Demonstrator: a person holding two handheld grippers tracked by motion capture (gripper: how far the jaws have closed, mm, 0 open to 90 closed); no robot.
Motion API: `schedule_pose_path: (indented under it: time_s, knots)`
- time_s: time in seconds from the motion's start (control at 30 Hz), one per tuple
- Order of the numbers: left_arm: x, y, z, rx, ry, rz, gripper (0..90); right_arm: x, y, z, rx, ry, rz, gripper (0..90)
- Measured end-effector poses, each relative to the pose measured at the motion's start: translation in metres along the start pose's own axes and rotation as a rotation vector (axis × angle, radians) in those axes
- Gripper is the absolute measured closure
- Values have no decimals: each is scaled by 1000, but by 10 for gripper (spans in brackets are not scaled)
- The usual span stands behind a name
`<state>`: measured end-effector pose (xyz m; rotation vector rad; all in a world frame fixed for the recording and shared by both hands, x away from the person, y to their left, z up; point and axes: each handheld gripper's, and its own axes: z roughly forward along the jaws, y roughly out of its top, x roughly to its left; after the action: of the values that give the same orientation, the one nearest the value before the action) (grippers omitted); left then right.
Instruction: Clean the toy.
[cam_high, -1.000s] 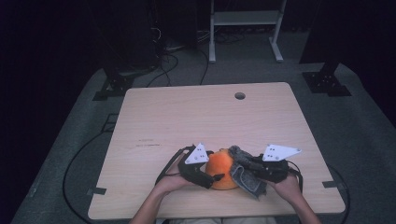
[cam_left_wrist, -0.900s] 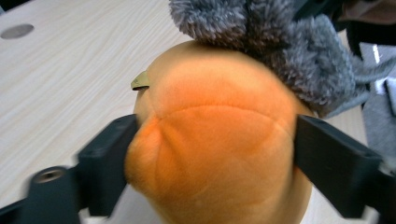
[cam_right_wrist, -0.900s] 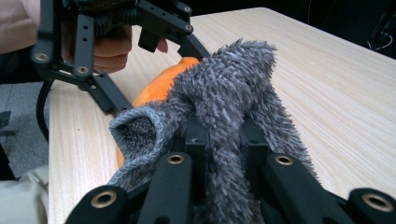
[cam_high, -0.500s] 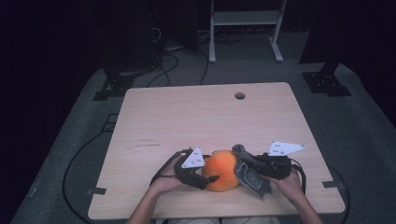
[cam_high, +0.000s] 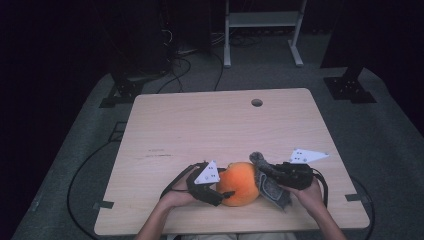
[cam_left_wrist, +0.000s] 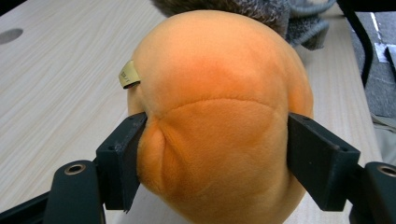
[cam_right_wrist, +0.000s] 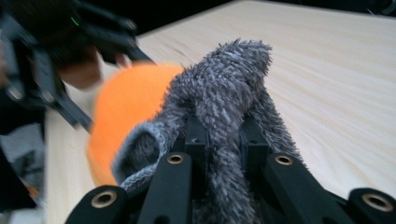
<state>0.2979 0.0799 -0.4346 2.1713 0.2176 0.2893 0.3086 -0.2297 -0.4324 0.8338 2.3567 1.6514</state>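
Near edge of the table (cam_high: 165, 125), right of centre: the orange plush (cam_high: 241, 183) is sitting on the surface, just in from that edge. The left gripper (cam_high: 224, 191) is meeting it from the left; its jaws have just been closing and are now pressing into the plush on both sides, denting the fabric, as the left gripper view shows (cam_left_wrist: 215, 135). A small tan tag (cam_left_wrist: 126, 74) is sticking out of the plush's upper left in that view.

The right gripper (cam_high: 270, 182) is coming in from the right, jaws pressed nearly together and pinching a grey fuzzy cloth (cam_high: 267, 177). In the right gripper view the cloth (cam_right_wrist: 224, 93) is bunching up between the jaws and leaning against the plush (cam_right_wrist: 126, 116).

Toward the far edge, a round hole (cam_high: 256, 102) is lying in the tabletop, well apart from the work.
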Motion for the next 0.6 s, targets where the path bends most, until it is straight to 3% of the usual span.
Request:
schedule_pose_path:
  time_s: [0.1,0.27,0.43,0.5,0.53,0.57,0.6]
  knots:
    - [-1,0,-1,1,-9,3,254,-2,-4,6,29,5,17,772]
    - [-3,1,-1,-4,-14,16,252,-15,-15,0,93,-45,62,772]
    - [-8,6,0,1,-17,52,248,-2,4,-8,-30,7,26,772]
    - [-9,7,0,1,-21,57,240,2,8,-5,-21,20,7,772]
    - [-8,7,0,1,-26,43,227,3,7,-2,9,20,3,772]
    - [-6,8,0,4,-25,12,196,3,4,3,51,12,-1,772]
    - [-3,9,1,13,-20,-36,167,4,0,5,58,7,-3,772]
